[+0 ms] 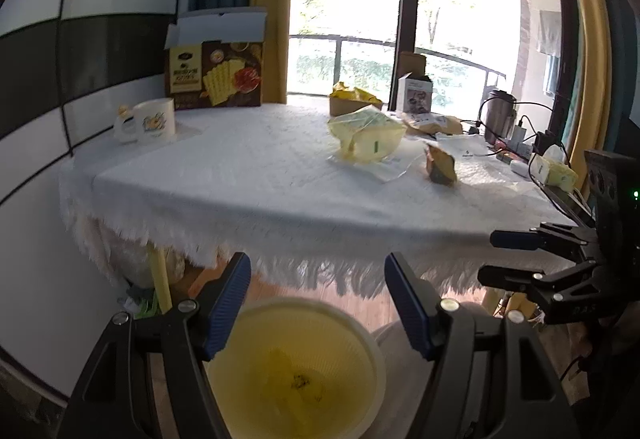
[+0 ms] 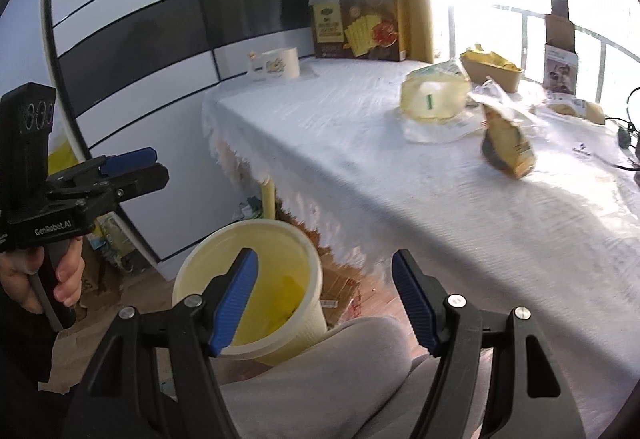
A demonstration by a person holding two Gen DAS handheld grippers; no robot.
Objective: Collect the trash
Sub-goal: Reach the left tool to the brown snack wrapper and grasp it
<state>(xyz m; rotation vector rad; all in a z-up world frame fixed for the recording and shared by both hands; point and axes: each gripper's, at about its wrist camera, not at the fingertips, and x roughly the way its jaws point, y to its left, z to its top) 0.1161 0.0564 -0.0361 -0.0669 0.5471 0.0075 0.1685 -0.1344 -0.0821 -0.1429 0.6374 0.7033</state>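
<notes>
A pale yellow waste bin (image 1: 296,371) (image 2: 248,287) stands on the floor in front of the table, with yellow scraps lying at its bottom. My left gripper (image 1: 318,299) hangs open just above the bin, nothing between its blue pads. Open and empty too, my right gripper (image 2: 325,295) is over the bin's right rim and a grey-clad knee (image 2: 340,359). On the white tablecloth (image 1: 240,175) lie a crumpled yellowish plastic bag (image 1: 366,135) (image 2: 434,97) and a small brown-yellow wrapper (image 1: 440,169) (image 2: 506,149). Each gripper shows at the edge of the other's view: the right gripper (image 1: 486,257), the left gripper (image 2: 160,165).
A cracker box (image 1: 216,73), two mugs (image 1: 146,121), a cardboard tray with yellow wrappers (image 1: 352,97), a small carton (image 1: 416,95), a steel flask (image 1: 498,115), cables and a tissue pack (image 1: 558,173) stand on the table. Flattened cardboard (image 2: 340,291) lies under the table.
</notes>
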